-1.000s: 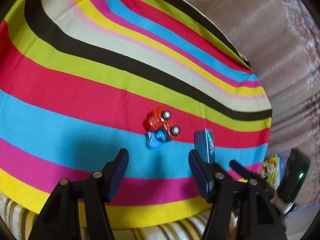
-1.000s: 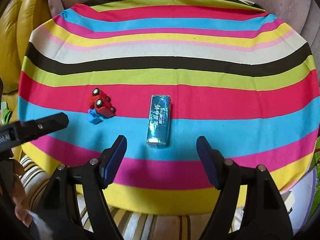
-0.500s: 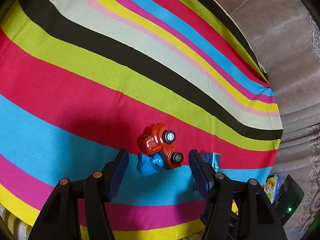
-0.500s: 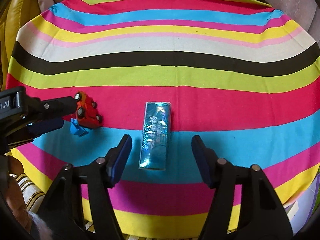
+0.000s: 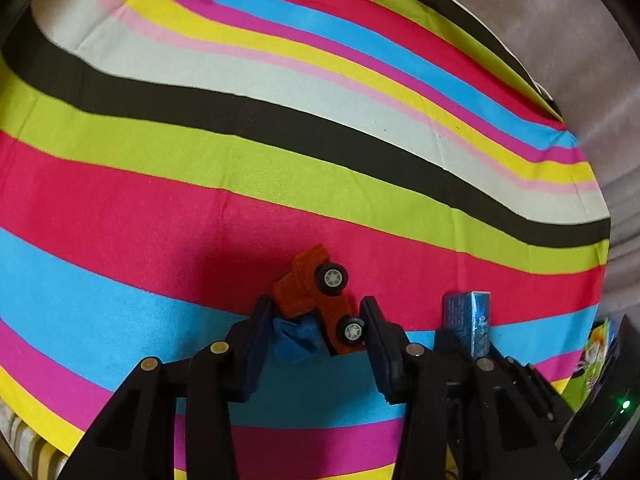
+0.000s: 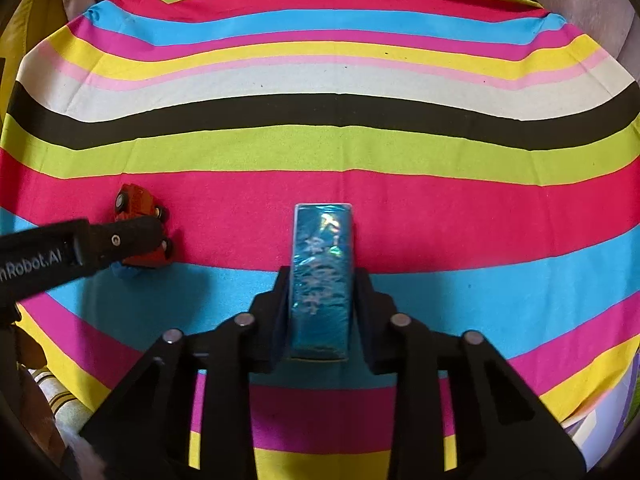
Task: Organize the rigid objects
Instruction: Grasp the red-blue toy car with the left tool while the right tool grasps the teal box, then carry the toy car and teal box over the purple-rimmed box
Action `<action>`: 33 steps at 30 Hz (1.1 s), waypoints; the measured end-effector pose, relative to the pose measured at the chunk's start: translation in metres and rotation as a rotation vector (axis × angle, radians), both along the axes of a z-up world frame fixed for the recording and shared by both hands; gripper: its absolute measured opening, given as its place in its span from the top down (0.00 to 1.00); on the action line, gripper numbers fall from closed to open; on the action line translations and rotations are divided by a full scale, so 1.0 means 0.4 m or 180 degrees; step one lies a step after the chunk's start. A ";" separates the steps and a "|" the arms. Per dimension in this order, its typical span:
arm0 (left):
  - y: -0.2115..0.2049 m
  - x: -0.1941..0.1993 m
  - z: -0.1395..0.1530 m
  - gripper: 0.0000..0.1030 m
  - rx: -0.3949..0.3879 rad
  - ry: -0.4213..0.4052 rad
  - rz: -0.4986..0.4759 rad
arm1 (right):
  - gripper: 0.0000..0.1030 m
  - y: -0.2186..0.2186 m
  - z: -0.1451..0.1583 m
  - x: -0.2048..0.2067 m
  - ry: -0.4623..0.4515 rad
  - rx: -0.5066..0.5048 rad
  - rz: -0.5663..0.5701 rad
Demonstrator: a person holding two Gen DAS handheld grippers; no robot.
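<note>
A red toy truck with a blue part [image 5: 316, 312] lies on its side on the striped cloth [image 5: 200, 200]. My left gripper [image 5: 314, 318] has its fingers on both sides of the truck, touching or nearly touching it. The truck also shows in the right wrist view [image 6: 140, 224], partly behind the left gripper's finger [image 6: 120, 240]. A shiny blue box [image 6: 322, 276] lies lengthwise on the cloth. My right gripper [image 6: 322, 280] is shut on the box's near half. The box shows in the left wrist view [image 5: 468, 320] to the truck's right.
The striped cloth [image 6: 320, 128] covers a round table with grey upholstery [image 5: 560, 40] behind it. A colourful packet [image 5: 596, 352] and a black device with a green light [image 5: 616, 400] sit off the table's right edge. Yellow cushion [image 6: 16, 40] at left.
Both grippers moved forward and down and narrowed. The left one now brackets the truck; the right one closed on the blue box.
</note>
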State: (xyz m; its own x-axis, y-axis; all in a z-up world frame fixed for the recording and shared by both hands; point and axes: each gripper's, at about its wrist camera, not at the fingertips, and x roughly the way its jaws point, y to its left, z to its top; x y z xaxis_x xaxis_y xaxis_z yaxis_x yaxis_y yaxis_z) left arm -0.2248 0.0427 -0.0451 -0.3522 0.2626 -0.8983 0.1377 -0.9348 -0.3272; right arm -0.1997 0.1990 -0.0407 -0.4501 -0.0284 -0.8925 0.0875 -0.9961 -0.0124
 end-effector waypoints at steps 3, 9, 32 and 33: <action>0.001 0.018 0.001 0.58 0.0054 0.0056 -0.0035 | 0.68 0.002 0.002 0.009 0.0025 -0.0004 0.0008; 0.003 0.090 0.016 0.58 0.0169 0.0183 -0.0110 | 0.68 0.021 0.049 0.062 0.0215 -0.0009 -0.0053; 0.114 0.320 0.130 0.58 0.0452 0.0549 -0.0557 | 0.68 0.134 0.164 0.311 0.0520 -0.0102 -0.0255; 0.124 0.330 0.135 0.58 0.0460 0.0558 -0.0603 | 0.68 0.144 0.168 0.323 0.0527 -0.0101 -0.0271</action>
State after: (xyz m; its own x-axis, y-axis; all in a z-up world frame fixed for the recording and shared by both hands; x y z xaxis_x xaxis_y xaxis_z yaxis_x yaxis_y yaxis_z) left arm -0.0929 0.0923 0.0088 -0.4313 0.4592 -0.7766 -0.1053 -0.8805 -0.4622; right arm -0.0703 0.2564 0.0264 -0.5928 -0.0108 -0.8053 0.0021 -0.9999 0.0118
